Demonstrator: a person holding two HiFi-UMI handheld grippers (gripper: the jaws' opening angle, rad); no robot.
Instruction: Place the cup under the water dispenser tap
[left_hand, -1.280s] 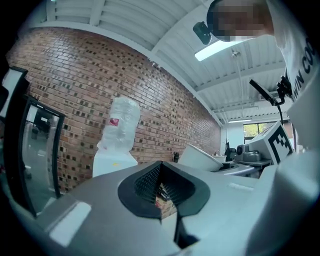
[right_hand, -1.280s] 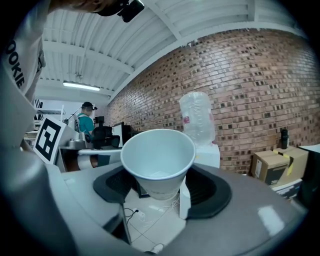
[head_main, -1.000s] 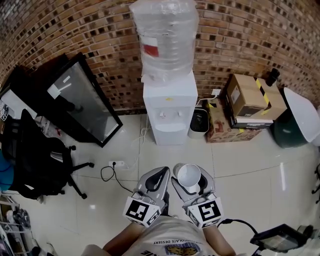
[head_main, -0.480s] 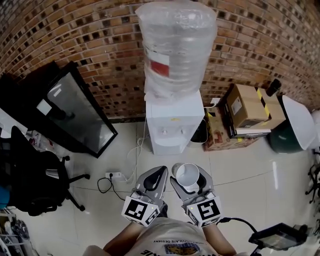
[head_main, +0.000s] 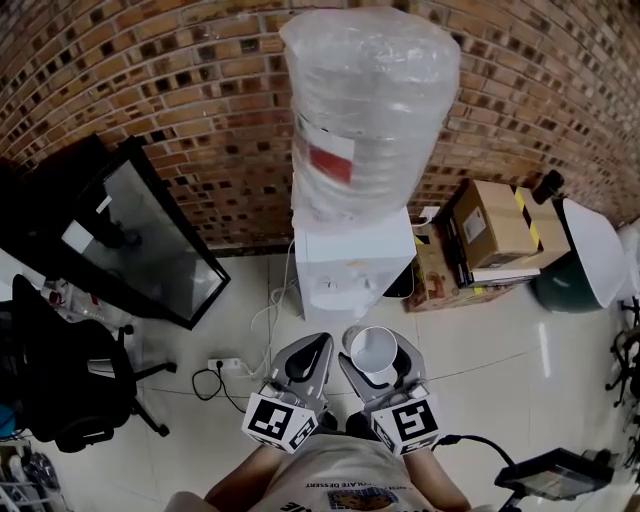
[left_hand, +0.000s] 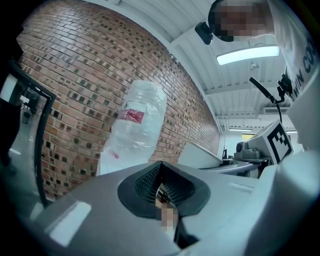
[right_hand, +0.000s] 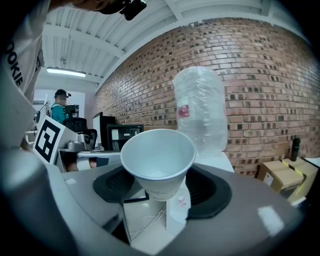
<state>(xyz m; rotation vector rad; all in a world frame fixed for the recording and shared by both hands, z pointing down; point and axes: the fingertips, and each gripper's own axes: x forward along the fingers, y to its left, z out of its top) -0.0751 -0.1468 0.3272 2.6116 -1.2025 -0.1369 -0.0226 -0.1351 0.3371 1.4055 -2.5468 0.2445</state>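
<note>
A white paper cup (head_main: 374, 352) stands upright between the jaws of my right gripper (head_main: 378, 362), which is shut on its lower wall. In the right gripper view the cup (right_hand: 159, 160) is empty and fills the centre, with the dispenser's clear bottle (right_hand: 200, 110) behind it. The white water dispenser (head_main: 352, 262) stands against the brick wall just ahead of both grippers, its big bottle (head_main: 368, 110) on top and its taps (head_main: 335, 285) facing me. My left gripper (head_main: 305, 358) is beside the right one, shut and empty. The same bottle (left_hand: 134, 122) shows in the left gripper view.
A black glass-fronted panel (head_main: 130, 240) leans on the wall at the left, near a black office chair (head_main: 60, 370). A power strip with cables (head_main: 225, 363) lies on the tiled floor. Cardboard boxes (head_main: 495, 225) and a dark bin (head_main: 403, 283) sit right of the dispenser.
Both grippers have moved forward together toward the dispenser, which now looms larger and closer. The cup stays held in the right gripper.
</note>
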